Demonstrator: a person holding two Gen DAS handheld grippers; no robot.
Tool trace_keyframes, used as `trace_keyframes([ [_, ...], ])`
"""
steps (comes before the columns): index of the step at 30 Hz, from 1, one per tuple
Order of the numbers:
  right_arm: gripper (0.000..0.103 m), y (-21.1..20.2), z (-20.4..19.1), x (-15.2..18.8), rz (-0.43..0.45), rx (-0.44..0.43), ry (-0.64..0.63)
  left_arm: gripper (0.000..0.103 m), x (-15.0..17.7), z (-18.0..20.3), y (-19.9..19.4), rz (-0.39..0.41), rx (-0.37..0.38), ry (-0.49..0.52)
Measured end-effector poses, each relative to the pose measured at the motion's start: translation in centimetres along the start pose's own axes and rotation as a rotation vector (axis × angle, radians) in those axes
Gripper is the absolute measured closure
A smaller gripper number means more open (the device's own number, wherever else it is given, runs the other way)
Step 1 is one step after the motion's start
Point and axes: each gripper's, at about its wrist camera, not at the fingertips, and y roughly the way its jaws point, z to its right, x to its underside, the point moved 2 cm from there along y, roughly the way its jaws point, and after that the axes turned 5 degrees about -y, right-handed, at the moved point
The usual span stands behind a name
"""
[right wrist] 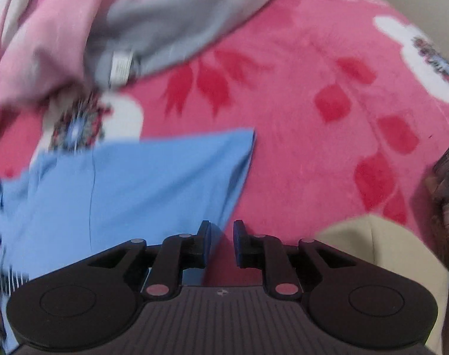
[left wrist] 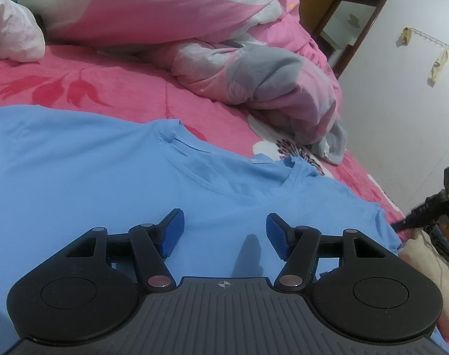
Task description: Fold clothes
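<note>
A light blue T-shirt (left wrist: 106,171) lies flat on the pink floral bedspread (left wrist: 120,85), its neckline toward the far side. My left gripper (left wrist: 224,230) is open and empty, hovering over the shirt's chest just below the neckline. In the right wrist view the shirt's sleeve (right wrist: 153,183) lies on the bedspread (right wrist: 313,94), its edge running down to my right gripper (right wrist: 221,236). That gripper is open with a narrow gap, at the sleeve's lower edge, holding nothing. The right wrist view is blurred. The right gripper also shows at the left wrist view's right edge (left wrist: 431,207).
A crumpled pink, white and grey duvet (left wrist: 224,44) is piled at the far side of the bed, close to the sleeve (right wrist: 106,29). A white pillow (left wrist: 11,29) sits far left. A wall (left wrist: 402,103) and a wooden cabinet (left wrist: 342,20) stand beyond the bed's right edge.
</note>
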Motion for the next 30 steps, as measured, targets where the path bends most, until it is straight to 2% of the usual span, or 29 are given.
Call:
trace_keyframes([
  [3, 0.085, 0.6, 0.3, 0.6, -0.074, -0.03, -0.038, 0.04, 0.0, 0.0, 0.0, -0.001, 0.003, -0.001],
  [7, 0.081, 1.0, 0.0, 0.3, -0.075, -0.055, -0.063, 0.039, 0.0, 0.0, 0.0, -0.001, 0.009, -0.004],
  [11, 0.081, 0.4, -0.5, -0.1, -0.076, -0.016, -0.112, 0.039, 0.0, 0.0, 0.1, -0.001, 0.012, -0.005],
  [13, 0.081, 0.0, -0.6, -0.2, -0.067, -0.025, -0.138, 0.038, 0.0, 0.0, 0.1, -0.001, 0.013, -0.005],
  [16, 0.081, 0.9, -1.6, 0.1, -0.129, -0.049, -0.174, 0.038, 0.0, 0.0, 0.1, -0.002, 0.014, -0.005],
  [20, 0.083, 1.7, -3.2, 0.2, -0.164, 0.025, -0.262, 0.038, 0.0, 0.0, 0.1, -0.001, 0.016, -0.007],
  [22, 0.088, 2.0, -4.3, 0.2, -0.217, 0.107, -0.357, 0.038, 0.0, 0.0, 0.1, -0.002, 0.018, -0.009],
  [27, 0.088, 3.2, -6.7, -0.5, -0.355, 0.299, -0.489, 0.038, 0.0, -0.1, 0.1, -0.001, 0.021, -0.012],
  [30, 0.086, 3.3, -8.1, -1.0, -0.383, 0.403, -0.559, 0.038, 0.0, -0.1, 0.1, -0.001, 0.022, -0.014],
])
